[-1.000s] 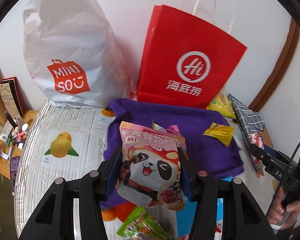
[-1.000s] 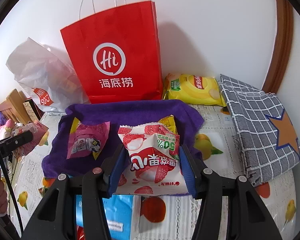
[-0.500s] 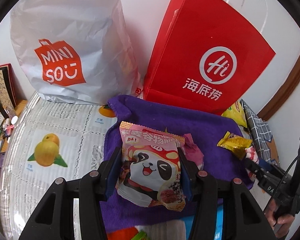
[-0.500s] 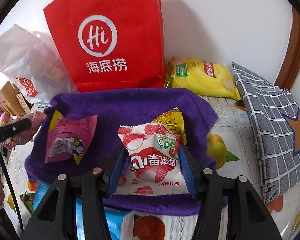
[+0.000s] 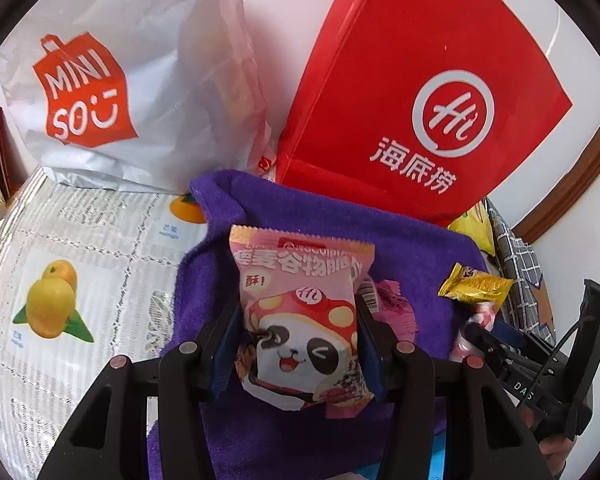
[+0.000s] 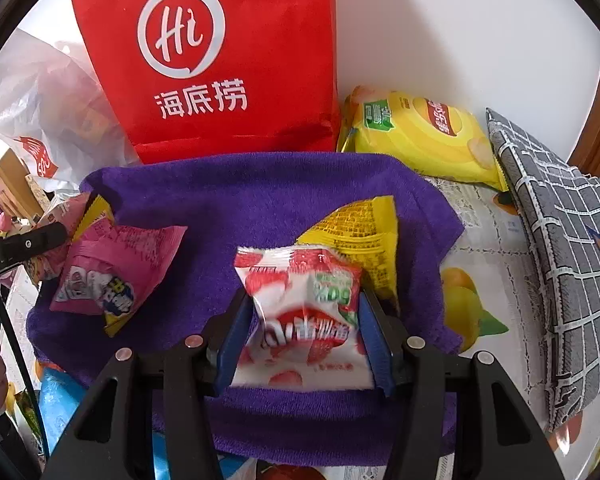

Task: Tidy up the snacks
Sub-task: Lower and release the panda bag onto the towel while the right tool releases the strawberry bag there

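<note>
My left gripper (image 5: 298, 344) is shut on a pink panda snack packet (image 5: 300, 316), held over the purple towel (image 5: 296, 216). Beside it on the towel lie a magenta packet (image 5: 396, 308) and a small gold packet (image 5: 476, 288). My right gripper (image 6: 300, 334) is shut on a white and red strawberry snack packet (image 6: 300, 312), low over the same purple towel (image 6: 260, 208). A yellow packet (image 6: 360, 236) lies just behind it and a magenta packet (image 6: 116, 268) sits at the left. The other gripper (image 6: 20, 246) shows at the left edge of the right wrist view.
A red paper bag (image 6: 220, 64) and a white plastic shopping bag (image 5: 116, 68) stand against the wall behind the towel. A yellow crisp bag (image 6: 420, 136) and a grey checked pouch (image 6: 560, 252) lie at the right. The fruit-print tablecloth (image 5: 60, 264) spreads to the left.
Both grippers have come forward and down toward the purple towel, each still holding its packet. The bags and the towel now loom larger in both views.
</note>
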Action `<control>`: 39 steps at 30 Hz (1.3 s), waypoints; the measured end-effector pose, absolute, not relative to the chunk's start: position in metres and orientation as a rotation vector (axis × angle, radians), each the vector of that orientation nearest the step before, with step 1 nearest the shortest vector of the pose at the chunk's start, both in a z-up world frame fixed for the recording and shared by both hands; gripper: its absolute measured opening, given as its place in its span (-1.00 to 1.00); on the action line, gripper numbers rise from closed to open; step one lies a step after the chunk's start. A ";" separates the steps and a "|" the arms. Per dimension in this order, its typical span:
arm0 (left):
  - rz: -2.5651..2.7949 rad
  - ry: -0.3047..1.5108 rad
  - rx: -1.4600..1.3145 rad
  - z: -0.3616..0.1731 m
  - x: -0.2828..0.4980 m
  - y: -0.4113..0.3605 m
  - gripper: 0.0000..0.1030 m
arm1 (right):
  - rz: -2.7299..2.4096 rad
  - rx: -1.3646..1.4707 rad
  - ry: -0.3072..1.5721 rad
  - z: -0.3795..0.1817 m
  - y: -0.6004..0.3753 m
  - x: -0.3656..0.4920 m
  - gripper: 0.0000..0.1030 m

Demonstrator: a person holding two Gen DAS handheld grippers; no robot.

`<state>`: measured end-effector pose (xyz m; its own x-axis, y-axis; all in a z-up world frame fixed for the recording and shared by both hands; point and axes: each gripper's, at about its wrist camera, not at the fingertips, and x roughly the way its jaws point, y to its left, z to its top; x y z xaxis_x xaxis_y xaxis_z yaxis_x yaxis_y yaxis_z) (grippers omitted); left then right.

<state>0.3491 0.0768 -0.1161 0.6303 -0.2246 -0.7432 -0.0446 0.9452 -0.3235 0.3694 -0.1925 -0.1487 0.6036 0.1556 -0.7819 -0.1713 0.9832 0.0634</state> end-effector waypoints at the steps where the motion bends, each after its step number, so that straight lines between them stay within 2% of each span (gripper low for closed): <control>1: -0.107 0.891 -0.327 -0.117 0.350 0.076 -0.03 | 0.189 -0.021 0.901 -0.149 -0.192 0.370 0.04; 7: -0.119 0.899 -0.315 -0.119 0.349 0.074 -0.03 | 0.188 -0.019 0.883 -0.144 -0.194 0.368 0.05; 8: -0.123 0.903 -0.314 -0.119 0.349 0.073 -0.01 | 0.189 -0.022 0.880 -0.142 -0.193 0.367 0.11; 9: -0.125 0.906 -0.313 -0.118 0.348 0.073 0.07 | 0.188 -0.025 0.877 -0.141 -0.193 0.366 0.19; 12: -0.123 0.904 -0.299 -0.115 0.344 0.072 0.32 | 0.185 -0.041 0.870 -0.135 -0.191 0.360 0.26; 15: -0.128 0.883 -0.274 -0.109 0.337 0.070 0.43 | 0.170 -0.046 0.868 -0.129 -0.190 0.352 0.43; 22: -0.128 0.877 -0.265 -0.097 0.320 0.071 0.49 | 0.113 -0.033 0.876 -0.111 -0.196 0.330 0.57; 26: -0.120 0.849 -0.236 -0.087 0.300 0.071 0.61 | 0.063 -0.033 0.847 -0.099 -0.201 0.311 0.63; 29: -0.100 0.828 -0.212 -0.079 0.286 0.071 0.72 | 0.021 -0.039 0.837 -0.091 -0.204 0.296 0.75; 39: -0.104 0.783 -0.163 -0.061 0.227 0.070 0.73 | -0.004 0.016 0.762 -0.064 -0.214 0.240 0.76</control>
